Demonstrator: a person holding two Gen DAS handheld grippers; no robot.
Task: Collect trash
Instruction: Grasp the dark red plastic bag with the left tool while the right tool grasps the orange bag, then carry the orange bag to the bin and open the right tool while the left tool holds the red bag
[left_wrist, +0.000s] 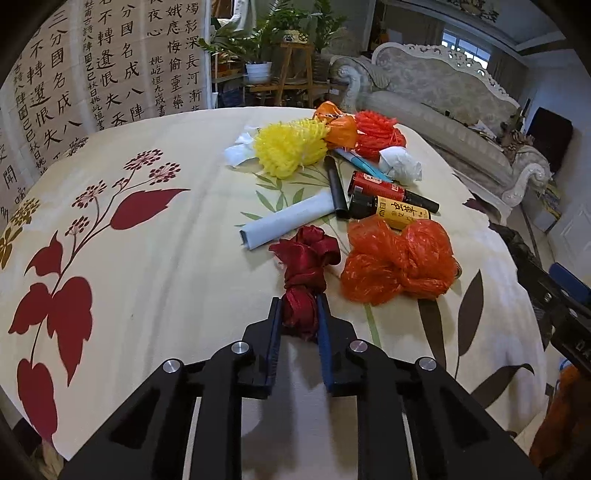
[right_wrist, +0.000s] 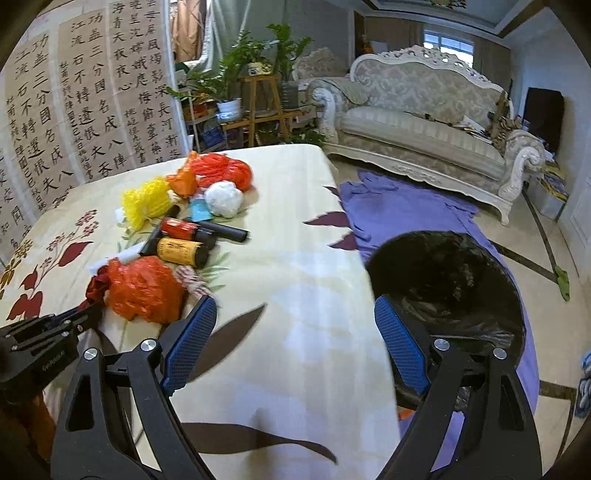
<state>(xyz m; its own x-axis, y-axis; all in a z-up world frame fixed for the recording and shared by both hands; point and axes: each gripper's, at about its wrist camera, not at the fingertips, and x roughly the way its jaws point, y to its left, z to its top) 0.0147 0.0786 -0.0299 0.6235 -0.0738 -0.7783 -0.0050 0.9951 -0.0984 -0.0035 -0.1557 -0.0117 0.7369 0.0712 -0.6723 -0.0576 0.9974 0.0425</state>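
Evidently the dark red ribbon bundle is pinched at its near end by the closed left gripper on the tablecloth, while the right gripper is held wide apart and empty beside the black-lined bin, presumably awaiting the drop

The left gripper is matte black, with angular linkage arms bearing triangular cut-outs and round silver screws at the pivots. Its fingers carry ribbed blue pads. The right gripper is built alike: black arms, silver screws, textured blue pads on its fingers.
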